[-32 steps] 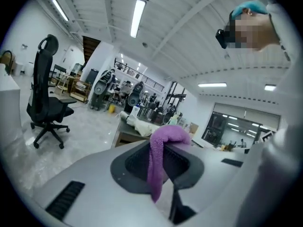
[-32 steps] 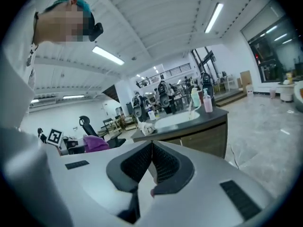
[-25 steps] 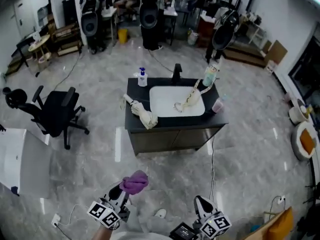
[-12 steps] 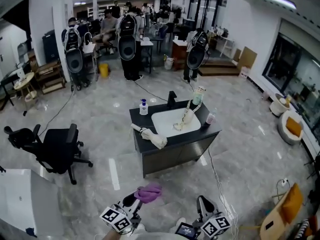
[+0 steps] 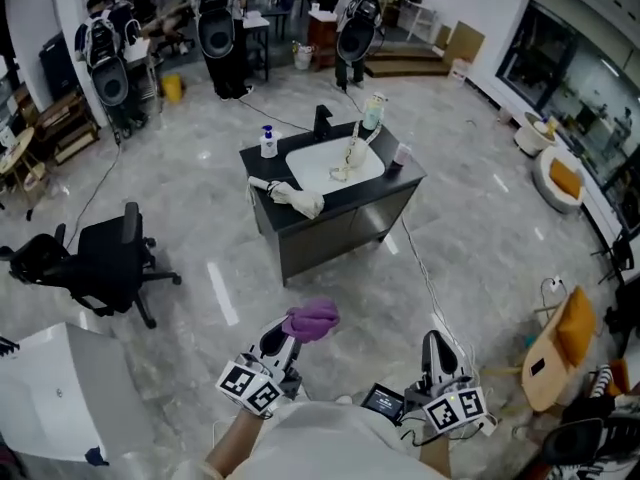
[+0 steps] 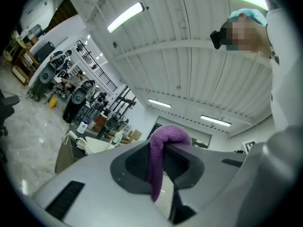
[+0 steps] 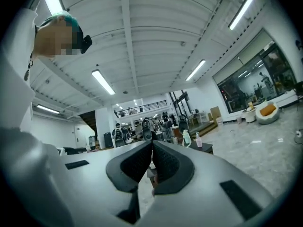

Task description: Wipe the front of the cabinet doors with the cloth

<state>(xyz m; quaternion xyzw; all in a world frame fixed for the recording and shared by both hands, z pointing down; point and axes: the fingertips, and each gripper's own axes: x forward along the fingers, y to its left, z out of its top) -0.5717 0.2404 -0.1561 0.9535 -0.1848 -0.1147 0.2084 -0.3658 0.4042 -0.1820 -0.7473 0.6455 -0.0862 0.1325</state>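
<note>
Left gripper [image 5: 278, 342]: clamping purple cloth [image 5: 311, 319]. Right gripper [image 5: 437, 348]: jaws pressing together, seemingly holding nothing. Cabinet [image 5: 335, 233]: standing well apart, ahead.

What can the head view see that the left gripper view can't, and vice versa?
Only the head view shows the right gripper and the round seat with an orange cushion. Only the left gripper view shows the ceiling light strips. Both show the purple cloth pinched in the left gripper and the sink cabinet ahead.
</note>
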